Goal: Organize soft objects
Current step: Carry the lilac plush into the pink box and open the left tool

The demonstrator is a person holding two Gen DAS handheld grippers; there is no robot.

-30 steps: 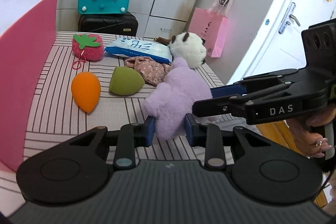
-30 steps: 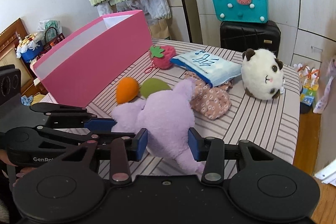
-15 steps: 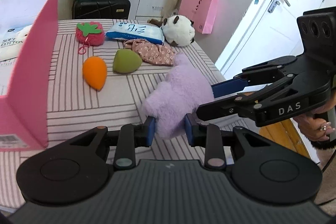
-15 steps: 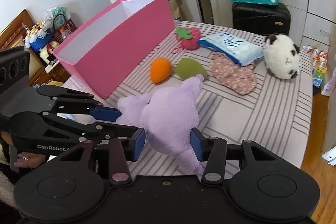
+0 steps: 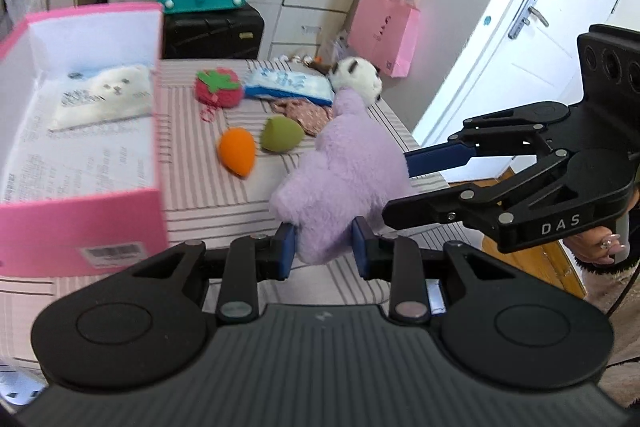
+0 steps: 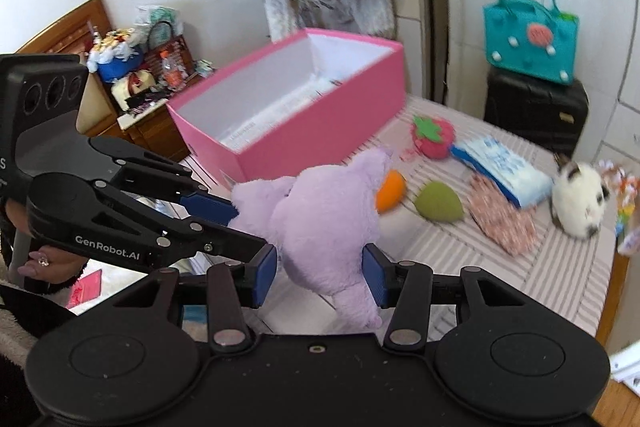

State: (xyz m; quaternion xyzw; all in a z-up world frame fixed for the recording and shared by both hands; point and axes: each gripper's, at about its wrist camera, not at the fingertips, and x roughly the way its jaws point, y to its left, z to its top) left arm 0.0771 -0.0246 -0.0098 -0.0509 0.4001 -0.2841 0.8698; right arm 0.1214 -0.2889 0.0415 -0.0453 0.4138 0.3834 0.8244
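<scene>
Purple plush: a lilac toy (image 5: 344, 163), fluffy and lumpy, hangs clear of the striped tablecloth (image 5: 208, 187), held from two sides at the lower centre of both views.
Change: a second ago the toy lay on the cloth; now it is lifted, and the pink box (image 5: 80, 223) shows its white inside at the left of the left wrist view.
Meaning: the carry toward the box seems under way; the drop is not yet done.
Left gripper (image 5: 324, 251): nearly closed, pinching a narrow limb of the toy.
Right gripper (image 6: 320, 275): about half open, its pads pressing the toy's thicker body.
Box contents: a soft white pack (image 5: 104, 95) lies inside already.
Still on the cloth: an orange sponge (image 5: 237, 151) and a green sponge (image 5: 280, 134), smooth and egg-shaped; a fuzzy strawberry (image 5: 218, 87); a glossy tissue pack (image 5: 288, 85); a floral cloth (image 6: 502, 221); a round panda plush (image 6: 578, 207).
</scene>
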